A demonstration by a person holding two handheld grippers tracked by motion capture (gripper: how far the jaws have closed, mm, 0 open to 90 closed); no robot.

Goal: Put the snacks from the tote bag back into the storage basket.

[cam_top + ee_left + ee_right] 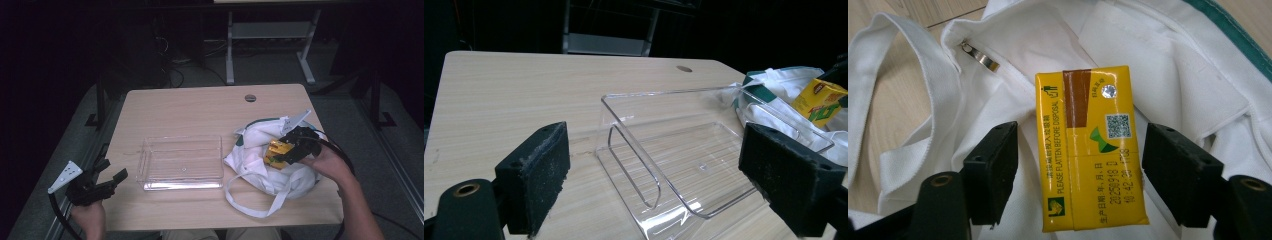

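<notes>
1. My right gripper (1080, 175) straddles the yellow drink carton (1090, 150) on the white bag (1173, 75), jaws apart, apparently not yet pressing.
2. Left gripper (654, 175) idles wide open near the clear tray (684, 165).
3. Risk: an off-centre squeeze could crush or slip the carton, or snag bag fabric.

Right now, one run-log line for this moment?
right gripper: open astride yellow carton | carton: on white bag | left gripper: open, idle

A clear tray (182, 162) sits empty on the bench (190, 107), near the middle, long side across. It stands just left of a white cloth mass, on pale wood grain. A round grommet (250, 98) marks the far edge. Beyond the bench, on the dark floor, stand grey frame legs (230, 50).
</notes>
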